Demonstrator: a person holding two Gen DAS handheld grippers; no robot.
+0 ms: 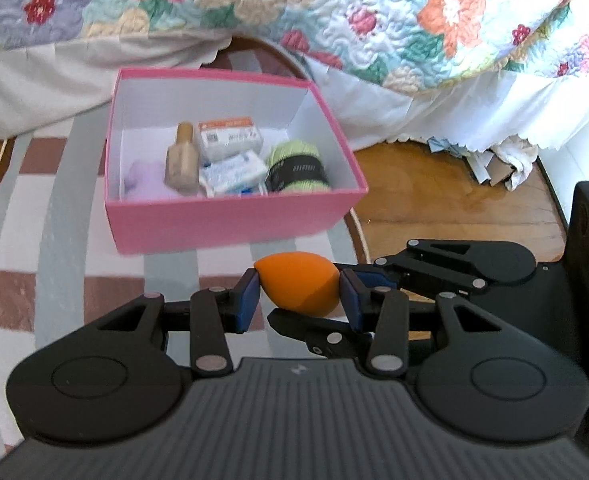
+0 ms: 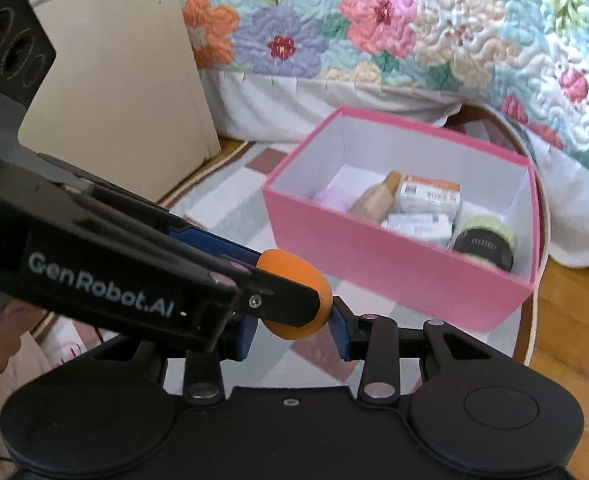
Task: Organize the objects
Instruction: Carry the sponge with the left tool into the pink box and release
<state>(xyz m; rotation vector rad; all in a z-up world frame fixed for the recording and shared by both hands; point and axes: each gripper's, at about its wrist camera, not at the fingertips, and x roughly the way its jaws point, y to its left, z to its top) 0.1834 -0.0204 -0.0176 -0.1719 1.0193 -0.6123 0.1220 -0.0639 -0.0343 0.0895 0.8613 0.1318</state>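
1. Cardboard leans upright at 10 o'clock in your right wrist view, its foot at the edge of the checked rug.
2. Your left gripper has its fingers closed on the orange sponge. A blue pad presses each end, and the sponge is held in the air above the rug.
3. That sponge sits just short of the pink box, at 6 o'clock from the box's near wall.
4. Your right gripper reaches in from 3 o'clock. Its fingers sit either side of the same sponge and the right-hand pad touches it. The left gripper's finger hides the other pad, so you cannot tell whether this grip has closed.
5. Inside the box, from 9 o'clock to 3 o'clock, lie a lilac soft item, a tan bottle on its side, two white packets stacked front to back, and a green yarn ball with a black band.
6. Bare wooden floor shows at 3 o'clock of the rug.
7. At 12 o'clock, the floral quilt hangs over the bed edge behind the box.
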